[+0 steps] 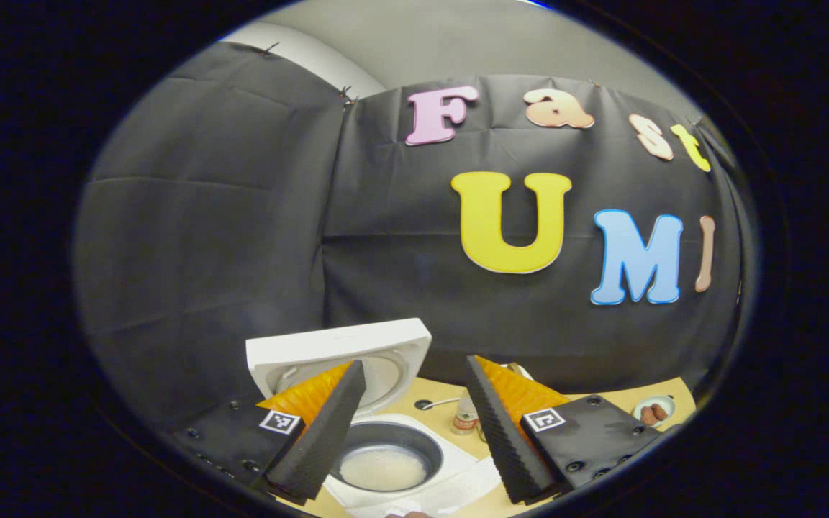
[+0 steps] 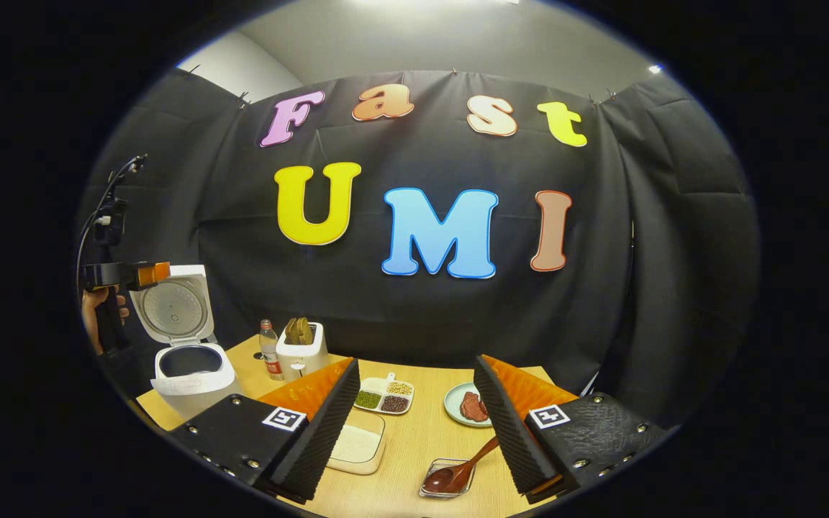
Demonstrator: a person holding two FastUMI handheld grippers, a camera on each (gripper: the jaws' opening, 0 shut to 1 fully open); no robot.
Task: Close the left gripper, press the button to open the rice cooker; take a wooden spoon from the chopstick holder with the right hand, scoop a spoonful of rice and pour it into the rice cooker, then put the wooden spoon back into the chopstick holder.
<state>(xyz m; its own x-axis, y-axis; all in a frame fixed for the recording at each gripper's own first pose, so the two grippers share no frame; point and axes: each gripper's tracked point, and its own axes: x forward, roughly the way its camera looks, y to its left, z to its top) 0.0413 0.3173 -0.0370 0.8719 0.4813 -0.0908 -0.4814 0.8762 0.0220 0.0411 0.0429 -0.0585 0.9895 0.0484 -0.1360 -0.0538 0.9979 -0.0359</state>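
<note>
Your left gripper (image 1: 414, 424) hangs above the rice cooker (image 1: 386, 460), and its two fingers stand wide apart with nothing between them. In the left gripper view the cooker is open: the white lid (image 1: 339, 352) stands up at the far side, and the dark inner pot (image 1: 386, 442) below holds a pale content, rice or water, I cannot tell which. Right of the cooker you see a small bottle (image 1: 465, 417), and farther right a small dish (image 1: 653, 411) with brown pieces on the wooden table (image 1: 601, 396).

Your right gripper (image 2: 422, 432) is over the near middle of the table (image 2: 414, 446). Its fingers are also well apart and hold nothing. The wooden spoon (image 2: 458, 471) lies near the right finger, with its bowl in a small clear container (image 2: 447, 480) and its handle going up to the right. I cannot tell if this container is the chopstick holder. Just beside the left finger is a square tray of white rice (image 2: 357, 444). Behind it is a white divided dish (image 2: 384, 396) with beans and grains, and to the right a plate (image 2: 468, 406) with red meat. At the far left stand a toaster (image 2: 301, 349) with bread, a bottle (image 2: 268, 351) and the open rice cooker (image 2: 188, 367). Above the cooker, a hand (image 2: 101, 309) holds the left gripper (image 2: 127, 275).
</note>
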